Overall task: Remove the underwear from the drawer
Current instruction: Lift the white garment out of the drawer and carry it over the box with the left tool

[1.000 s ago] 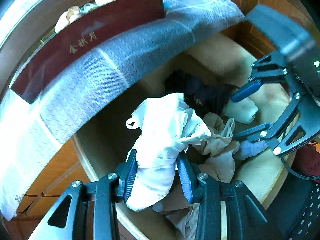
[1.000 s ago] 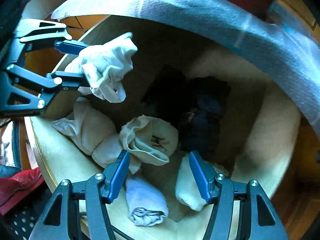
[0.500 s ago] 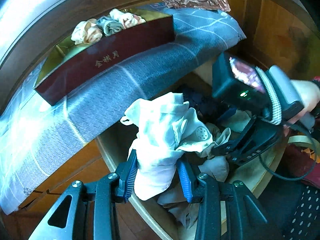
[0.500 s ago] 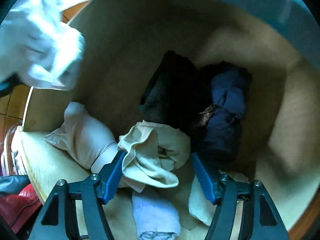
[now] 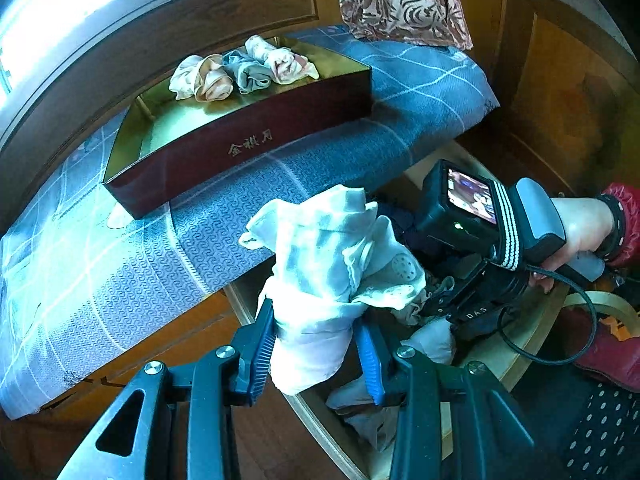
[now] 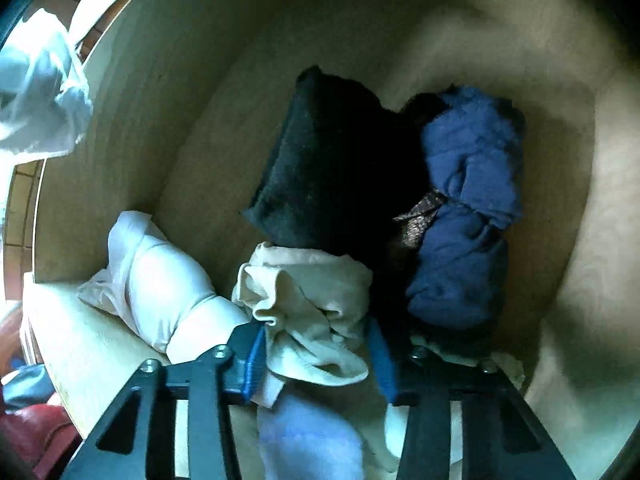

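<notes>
My left gripper [image 5: 316,350] is shut on a crumpled white underwear [image 5: 320,264], held above the open wooden drawer [image 5: 536,344]. The same white piece [image 6: 44,92] shows at the top left of the right wrist view. My right gripper [image 6: 318,356] is down inside the drawer [image 6: 160,100], with its blue pads pressed against both sides of a beige underwear [image 6: 312,304]. Its body [image 5: 472,240] and the hand holding it show at the right of the left wrist view.
The drawer also holds a black folded piece [image 6: 332,168], a navy bundle [image 6: 468,208], a white roll [image 6: 160,280] and a pale blue roll [image 6: 308,432]. A dark red box [image 5: 240,148] with three rolled underwear [image 5: 240,72] sits on a blue patterned cloth [image 5: 120,260].
My left gripper has lifted the white underwear up and away from the drawer. My right gripper has pushed deeper in and its fingers have narrowed onto the beige underwear.
</notes>
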